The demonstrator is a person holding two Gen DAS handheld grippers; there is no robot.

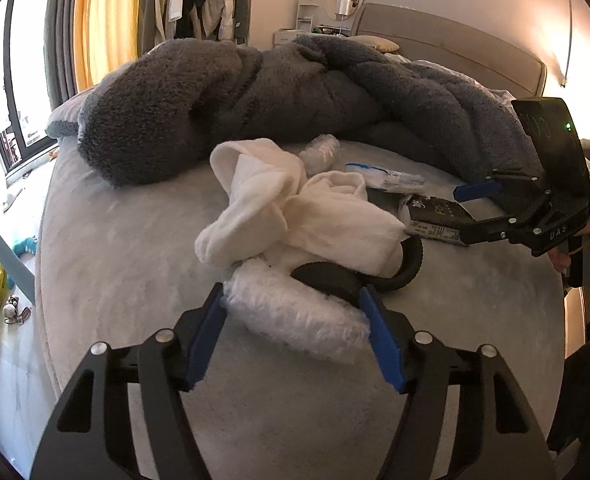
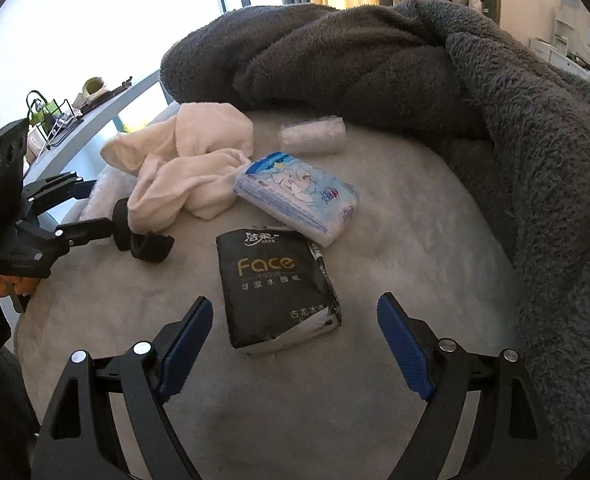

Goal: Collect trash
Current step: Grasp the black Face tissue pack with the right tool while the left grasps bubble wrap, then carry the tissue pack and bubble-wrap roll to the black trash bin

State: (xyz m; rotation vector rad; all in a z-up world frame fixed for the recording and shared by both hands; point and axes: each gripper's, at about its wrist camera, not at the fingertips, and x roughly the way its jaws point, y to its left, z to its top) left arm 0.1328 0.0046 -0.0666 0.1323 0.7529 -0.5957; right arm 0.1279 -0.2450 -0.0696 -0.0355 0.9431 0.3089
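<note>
— Bedroom, then: what fills it?

— Mostly a bed (image 2: 375, 400) with a pale grey fleecy cover, and a big dark grey plush blanket (image 2: 375, 60) heaped along its far side. Near the middle lies a crumpled white cloth (image 2: 183, 176), partly draped over a black ring-shaped thing (image 1: 335, 280).

— And the trash?

— A black tissue pack (image 2: 275, 288), torn open at its near end, lies flat on the bed. It reads "Face" in gold, with white Chinese characters above and below. Touching its far corner is a pale blue tissue pack (image 2: 299, 196) printed in white and blue. Beyond that lies a small clear crinkled wrapper (image 2: 313, 134). A bigger crinkled white plastic bag (image 1: 295, 320) sits at the bed's near edge, against the black ring.

— Where are the claws?

— The right claw (image 2: 295, 356) stands wide, the black pack's torn end between its blue pads, untouched. The left claw (image 1: 295, 336) is narrower; the white bag sits between its pads, which seem to meet its sides, though I cannot tell if they press.
</note>
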